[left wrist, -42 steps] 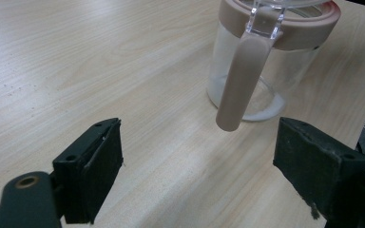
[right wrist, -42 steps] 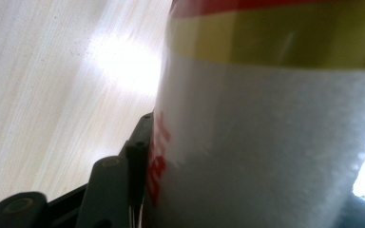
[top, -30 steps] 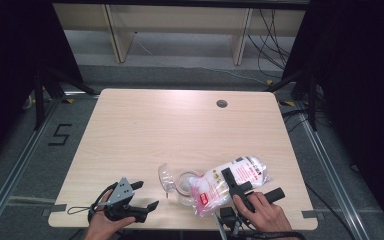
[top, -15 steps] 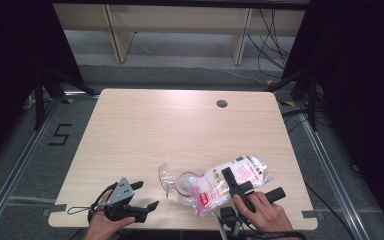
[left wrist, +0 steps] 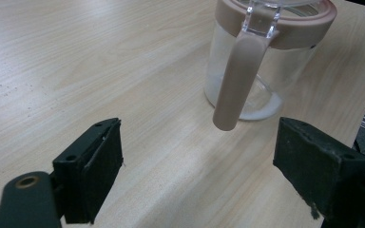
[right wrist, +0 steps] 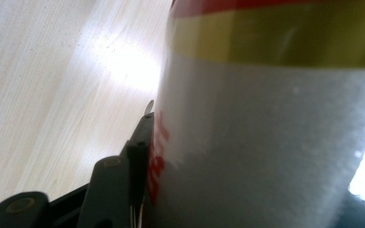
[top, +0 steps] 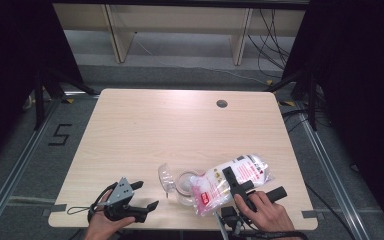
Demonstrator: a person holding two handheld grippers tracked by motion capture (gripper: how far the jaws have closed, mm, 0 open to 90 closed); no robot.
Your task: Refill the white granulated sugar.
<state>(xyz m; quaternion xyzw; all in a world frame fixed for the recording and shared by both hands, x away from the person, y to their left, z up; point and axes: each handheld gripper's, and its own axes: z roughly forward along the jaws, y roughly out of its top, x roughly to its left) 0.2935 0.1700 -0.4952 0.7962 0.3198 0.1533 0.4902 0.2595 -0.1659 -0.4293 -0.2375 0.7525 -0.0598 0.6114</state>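
A clear jug [top: 182, 183] with a beige rim stands near the table's front edge, its clear lid flipped open to the left. In the left gripper view the jug [left wrist: 261, 61] shows its beige handle and a thin white layer at its bottom. My left gripper [top: 147, 195] rests on the table left of the jug, open and apart from it, its jaws [left wrist: 204, 161] holding nothing. My right gripper [top: 232, 180] is shut on a white bag with red print [top: 252, 167], which lies tilted with its lower end at the jug's mouth. One finger [right wrist: 138, 156] presses the bag [right wrist: 266, 142].
The light wooden table [top: 180, 125] has a round cable hole [top: 222, 104] at the back right. A shelf frame [top: 180, 30] stands on the floor beyond it. Dark curtains flank both sides.
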